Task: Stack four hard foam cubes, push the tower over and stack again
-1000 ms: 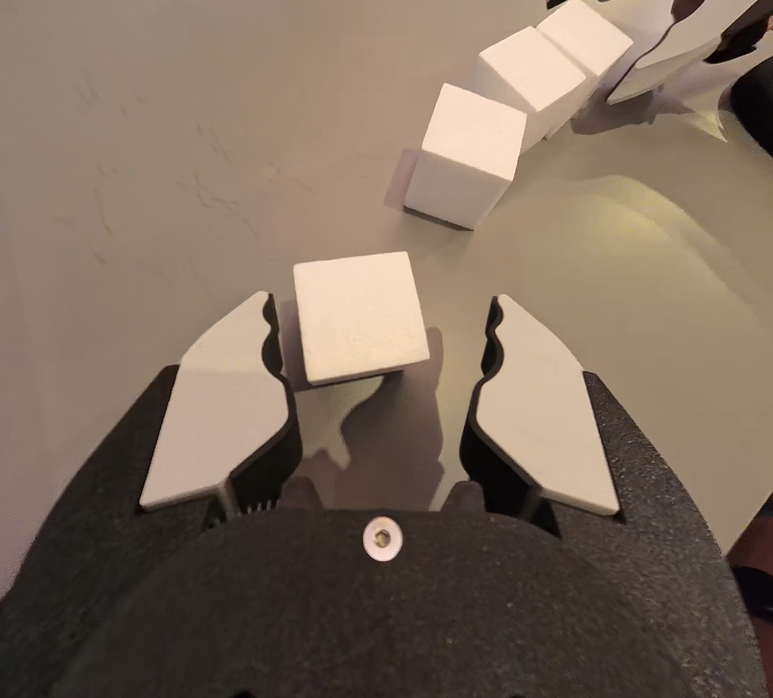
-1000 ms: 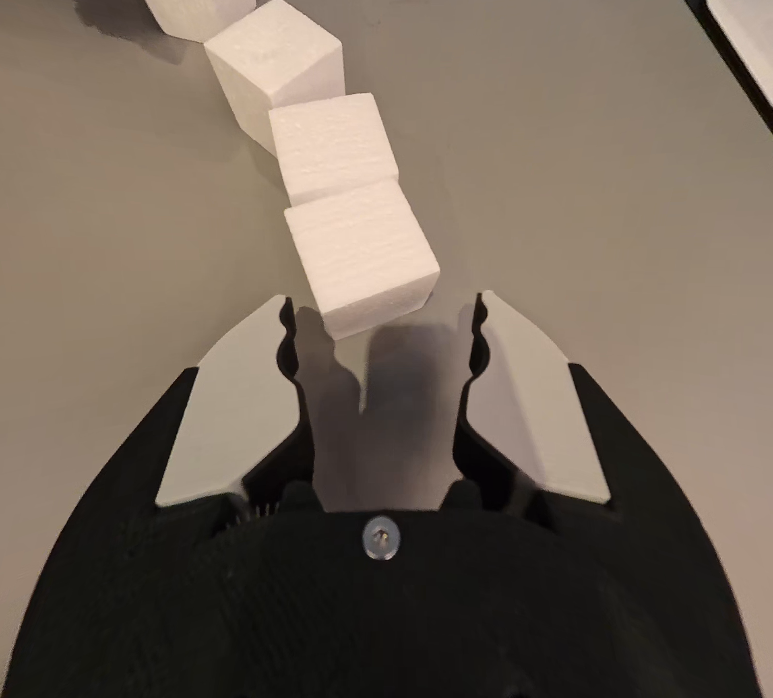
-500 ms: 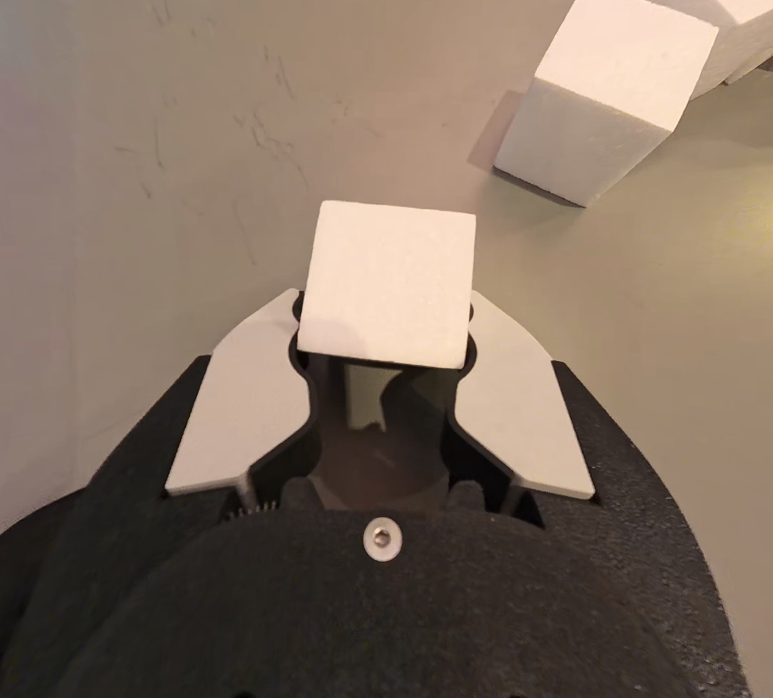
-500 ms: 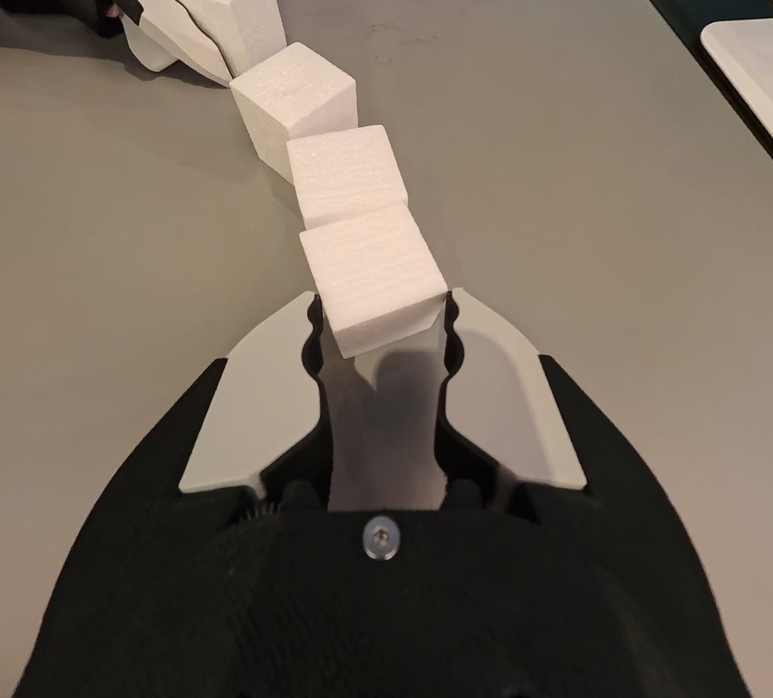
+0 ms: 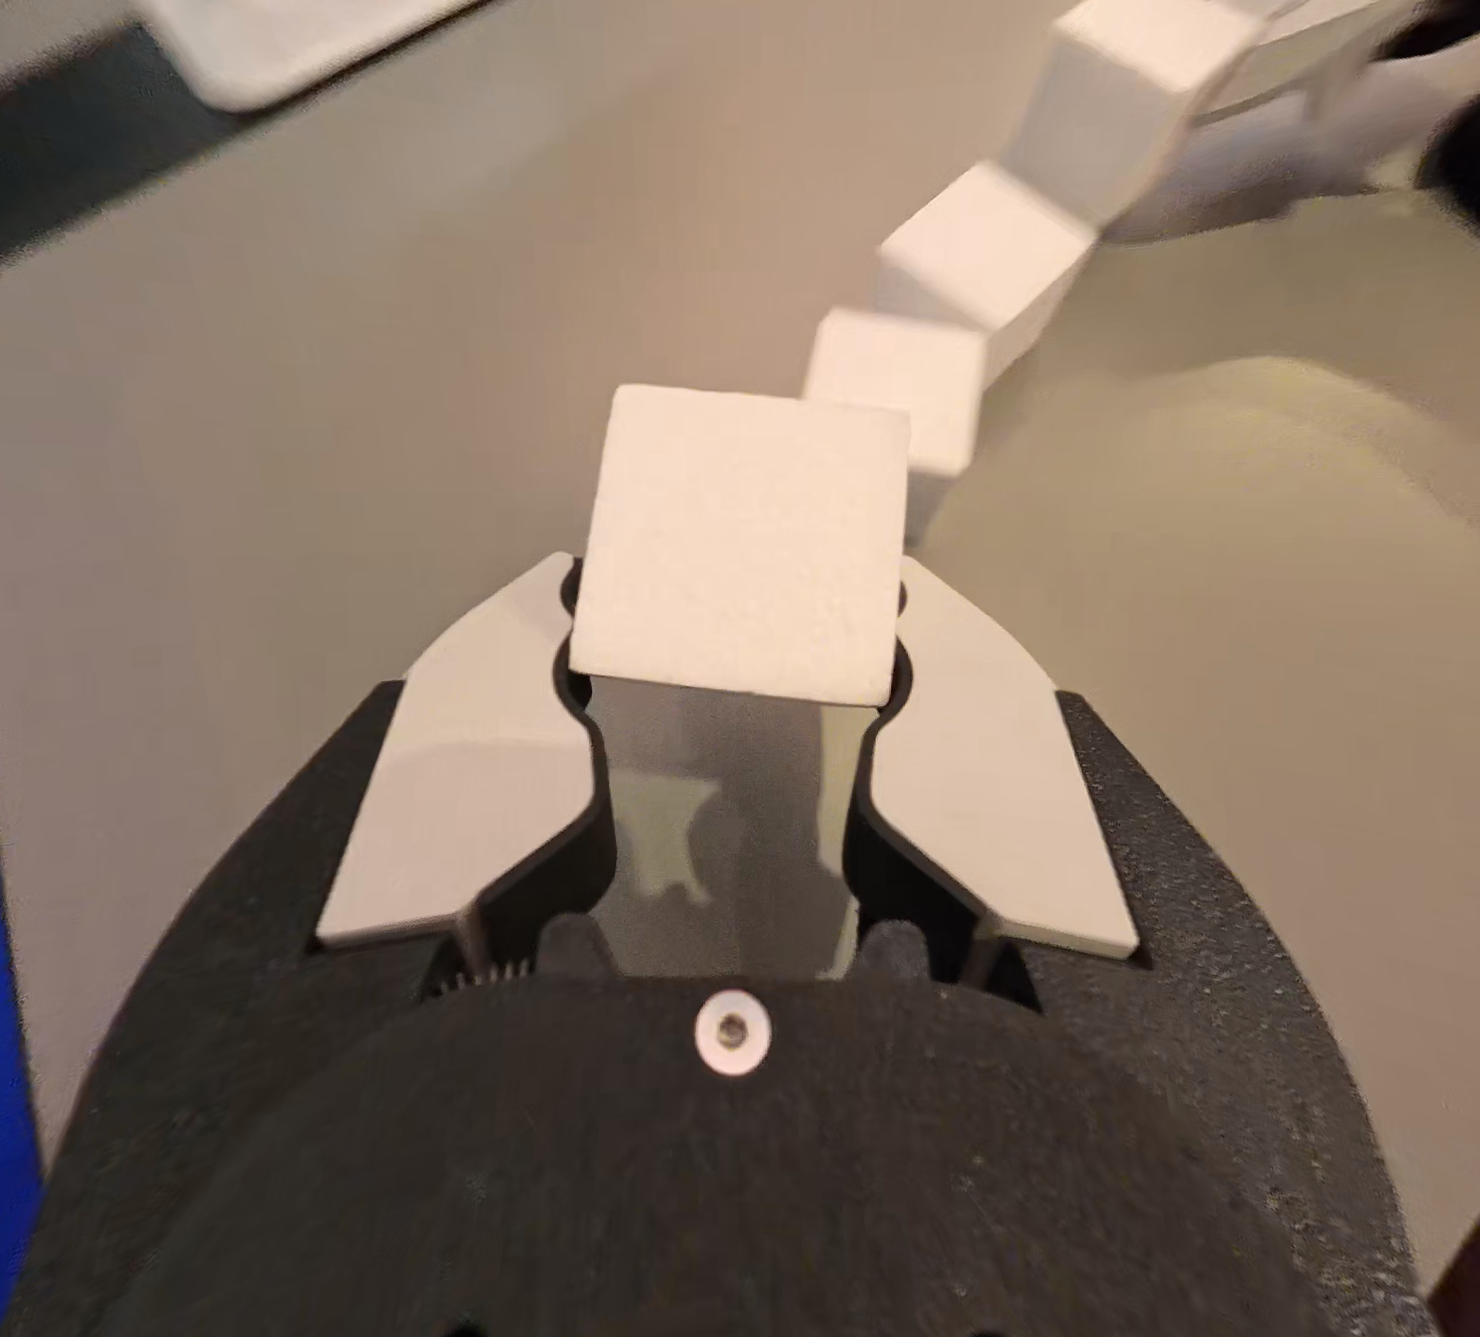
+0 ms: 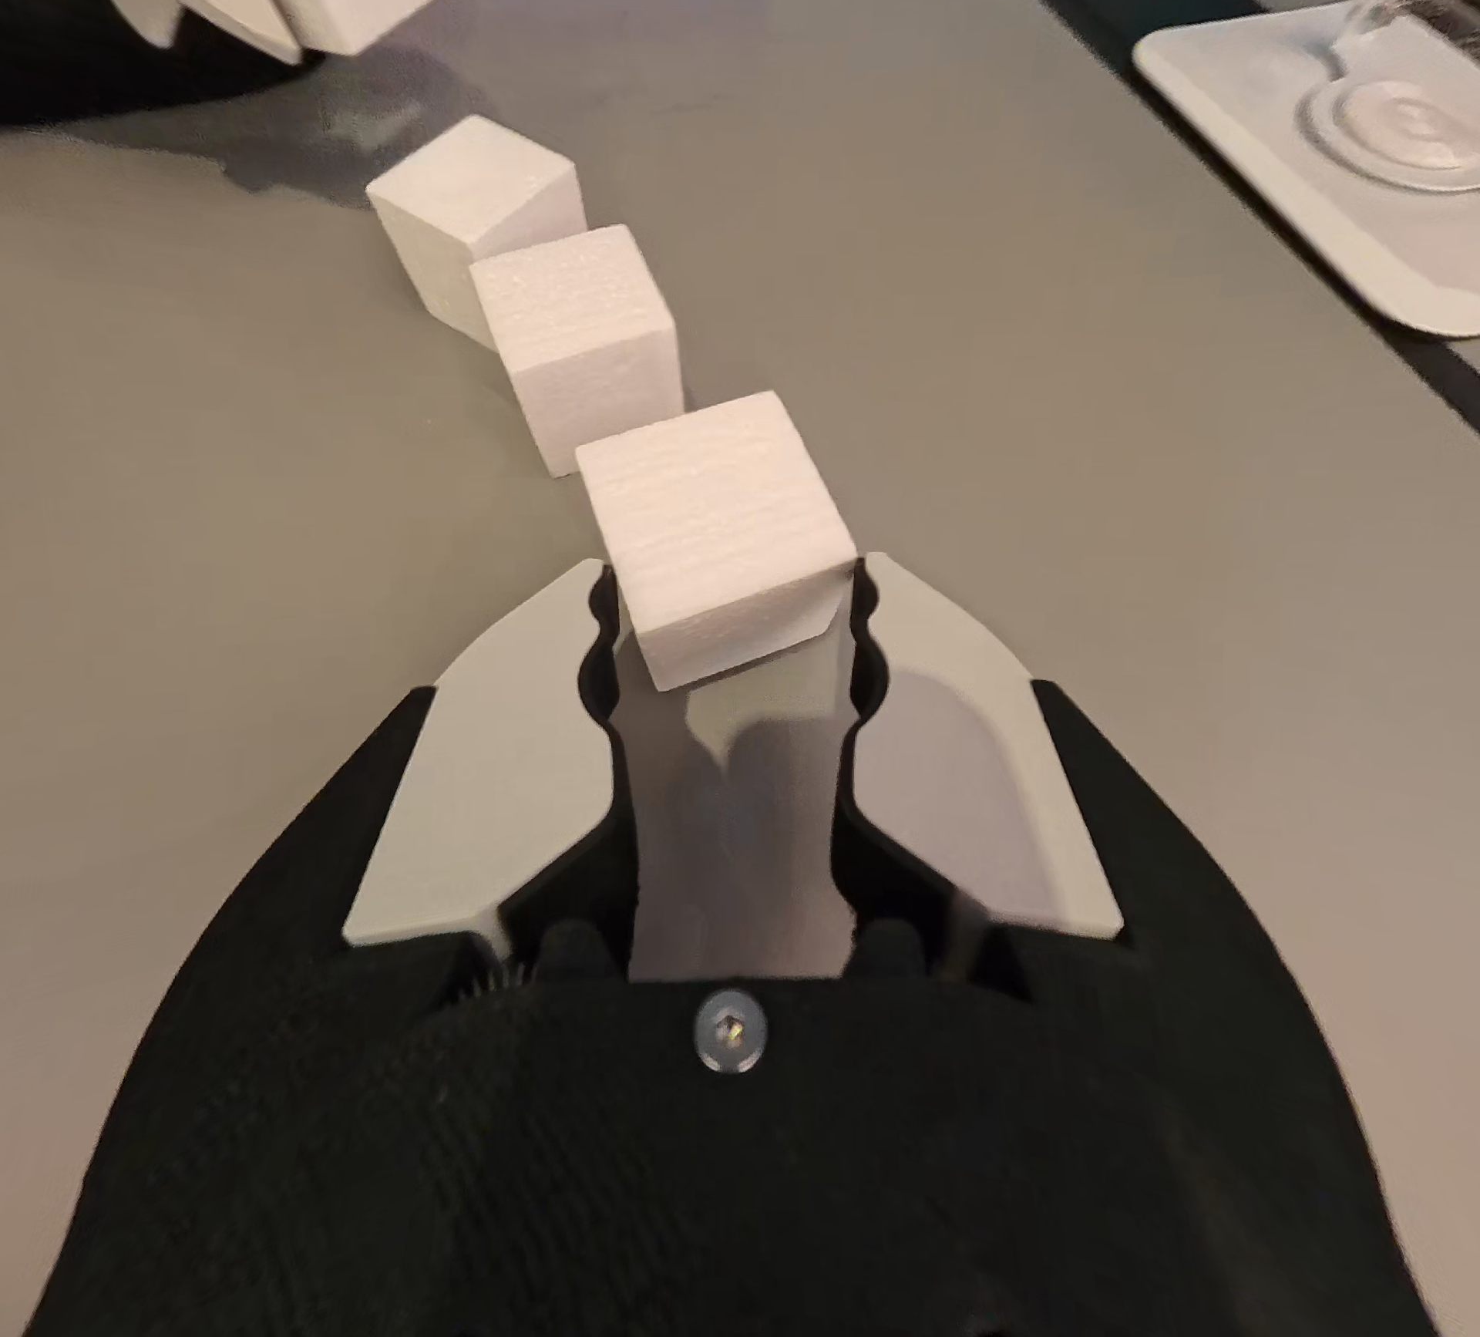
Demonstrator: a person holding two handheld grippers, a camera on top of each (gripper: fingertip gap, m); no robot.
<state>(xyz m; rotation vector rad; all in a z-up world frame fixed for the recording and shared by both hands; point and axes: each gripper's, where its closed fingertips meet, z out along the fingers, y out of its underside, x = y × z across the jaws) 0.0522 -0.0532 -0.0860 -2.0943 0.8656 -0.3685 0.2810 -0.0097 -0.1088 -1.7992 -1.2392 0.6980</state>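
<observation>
Grey tabletop (image 6: 1041, 417) is carrying two loose cubes (image 6: 581, 337) between my grippers, while my left gripper (image 5: 737, 626) and right gripper (image 6: 733, 614) are each clamping a foam cube (image 5: 741, 549) above it.

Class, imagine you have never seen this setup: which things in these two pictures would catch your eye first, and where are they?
First, a white foam cube clamped in the left gripper, lifted off the grey table. The right gripper grips another cube at the near end of a crooked row, with two loose cubes lying beyond it. Off to the right sits a white tray.
</observation>
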